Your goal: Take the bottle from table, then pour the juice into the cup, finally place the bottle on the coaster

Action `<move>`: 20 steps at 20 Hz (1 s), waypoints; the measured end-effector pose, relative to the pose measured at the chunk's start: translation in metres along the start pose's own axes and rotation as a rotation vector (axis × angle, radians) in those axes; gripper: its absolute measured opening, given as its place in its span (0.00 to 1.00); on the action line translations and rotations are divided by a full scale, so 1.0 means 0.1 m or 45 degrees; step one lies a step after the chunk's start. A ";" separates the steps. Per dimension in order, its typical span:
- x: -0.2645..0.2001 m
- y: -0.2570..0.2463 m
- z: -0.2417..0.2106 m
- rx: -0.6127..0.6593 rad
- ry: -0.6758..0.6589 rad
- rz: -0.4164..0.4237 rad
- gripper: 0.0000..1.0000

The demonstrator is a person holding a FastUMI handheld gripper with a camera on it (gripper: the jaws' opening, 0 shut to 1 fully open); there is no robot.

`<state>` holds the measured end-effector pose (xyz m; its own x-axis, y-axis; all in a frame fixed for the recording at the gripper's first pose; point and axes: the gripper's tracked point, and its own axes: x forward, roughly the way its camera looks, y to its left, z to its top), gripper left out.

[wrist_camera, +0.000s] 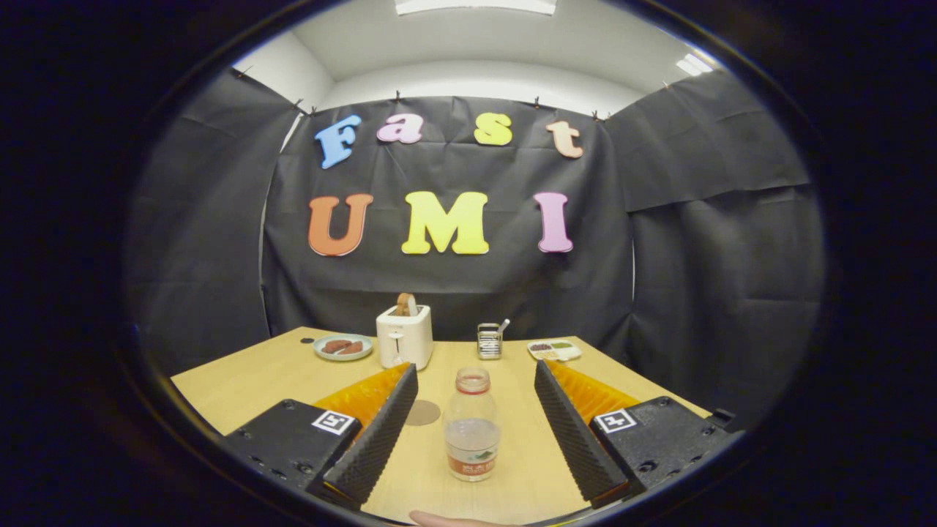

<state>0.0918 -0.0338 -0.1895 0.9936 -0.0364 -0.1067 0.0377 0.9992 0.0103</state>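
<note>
Between fingers: bottle [472, 424], upright on table [241, 380], cap off, part full. Gripper [474, 432] spread wide, fingers flanking bottle, neither touching.

Step in hand, as judged: grasp. Centre bottle in gap, close on body around label band, keep it upright since neck is open, squeeze gently as thin plastic may buckle.

Just left of bottle, beyond left finger: round coaster [422, 412]. Farther back from bottle: toaster [404, 337], plate [342, 347], grater [489, 341], small dish [554, 350]. Cup not made out.
</note>
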 end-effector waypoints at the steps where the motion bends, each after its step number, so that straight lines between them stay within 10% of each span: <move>1: 0.03 0.00 -0.05 -0.001 0.007 0.000 1.00; 20: 0.41 0.10 -0.69 -0.005 -0.006 0.010 1.00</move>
<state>0.1254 -0.0239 -0.2628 0.9944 -0.0288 -0.1016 0.0298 0.9995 0.0075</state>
